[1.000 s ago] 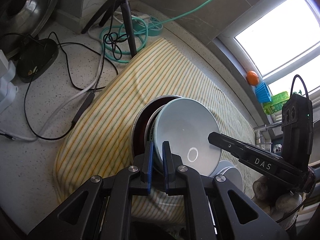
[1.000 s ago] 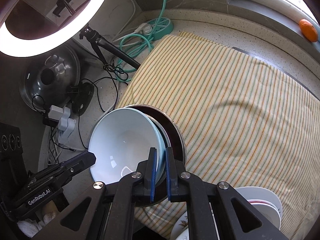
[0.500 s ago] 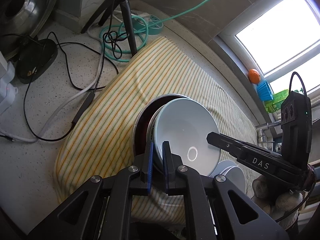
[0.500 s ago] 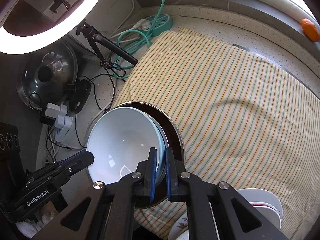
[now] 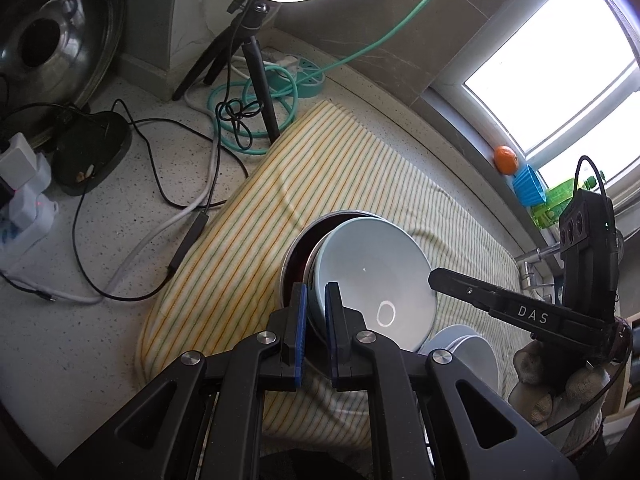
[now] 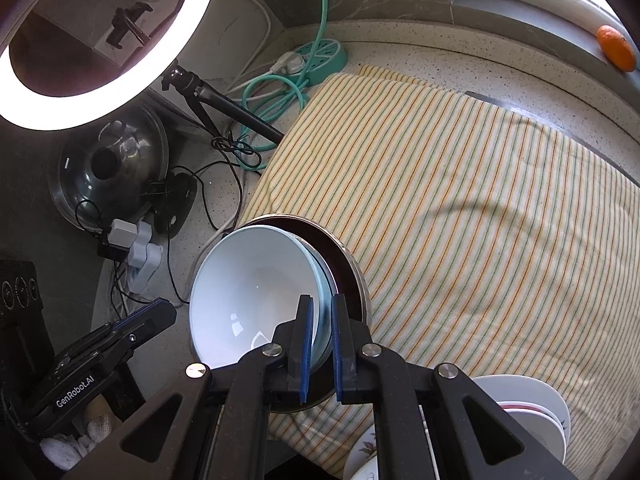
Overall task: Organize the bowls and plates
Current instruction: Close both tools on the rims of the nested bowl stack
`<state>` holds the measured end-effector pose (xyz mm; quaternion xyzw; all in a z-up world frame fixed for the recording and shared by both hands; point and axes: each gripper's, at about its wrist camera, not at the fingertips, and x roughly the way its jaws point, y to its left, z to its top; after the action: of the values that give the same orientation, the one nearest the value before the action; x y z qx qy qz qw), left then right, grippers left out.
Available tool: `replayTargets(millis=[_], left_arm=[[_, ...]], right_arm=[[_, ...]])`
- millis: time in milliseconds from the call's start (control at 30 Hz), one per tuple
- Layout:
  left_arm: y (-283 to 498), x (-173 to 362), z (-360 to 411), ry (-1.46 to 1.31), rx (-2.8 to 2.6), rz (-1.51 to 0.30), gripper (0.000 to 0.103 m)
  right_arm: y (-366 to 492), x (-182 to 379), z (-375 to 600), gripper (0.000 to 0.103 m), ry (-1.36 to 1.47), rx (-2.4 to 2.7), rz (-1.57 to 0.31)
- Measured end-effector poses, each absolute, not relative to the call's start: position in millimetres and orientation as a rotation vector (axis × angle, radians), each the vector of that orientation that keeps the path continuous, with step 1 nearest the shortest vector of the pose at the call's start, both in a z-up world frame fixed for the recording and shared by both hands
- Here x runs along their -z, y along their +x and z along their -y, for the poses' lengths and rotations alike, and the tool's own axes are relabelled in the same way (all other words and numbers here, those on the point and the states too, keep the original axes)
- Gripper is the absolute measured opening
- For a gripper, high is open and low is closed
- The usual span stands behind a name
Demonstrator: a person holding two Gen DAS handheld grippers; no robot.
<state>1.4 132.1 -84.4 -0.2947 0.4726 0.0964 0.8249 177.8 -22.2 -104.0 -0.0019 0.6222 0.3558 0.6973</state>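
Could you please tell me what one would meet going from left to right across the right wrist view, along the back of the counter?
Ring light → tripod → green power strip → striped cloth → orange fruit on the window ledge.

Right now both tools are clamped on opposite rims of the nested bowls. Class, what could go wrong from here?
1. The pale blue bowl sits tilted inside the metal bowl; uneven lifting could let it slide out.
2. Left tool and right tool grip only thin rim edges, so a twist might slip the stack.
3. The white dish stack lies close by the striped cloth edge; a swing could knock it.
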Motion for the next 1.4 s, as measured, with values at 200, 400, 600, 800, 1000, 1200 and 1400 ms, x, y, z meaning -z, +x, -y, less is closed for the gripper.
replayTargets(millis=[200,400,600,800,1000,1200,1400], left_arm=[[-7,88,-143,-0.646,-0.226,-0.997,0.008],[-3,102,-145,-0.671,-0.210,-1.027,0.008],[3,112,-148,-0.696,-0.195,-1.053,0.008],[8,117,-149,-0.702,-0.177,-1.071,0.008],[13,124,-149,-0.702,-0.174,-1.090,0.008],[17,129,-151,-0.712,-0.172,-1.100,0.008],[18,131,-152,-0.704,-0.172,-1.107,0.007]], right_arm=[[182,97,43,0.008,0.056,-0.768,-1.364],[187,111,50,0.008,0.071,-0.735,-1.396],[185,124,48,0.008,0.097,-0.725,-1.431],[186,127,43,0.008,0.097,-0.716,-1.428],[185,132,38,0.008,0.076,-0.708,-1.435],[184,139,35,0.008,0.082,-0.707,-1.456],[183,139,35,0.008,0.081,-0.699,-1.464]])
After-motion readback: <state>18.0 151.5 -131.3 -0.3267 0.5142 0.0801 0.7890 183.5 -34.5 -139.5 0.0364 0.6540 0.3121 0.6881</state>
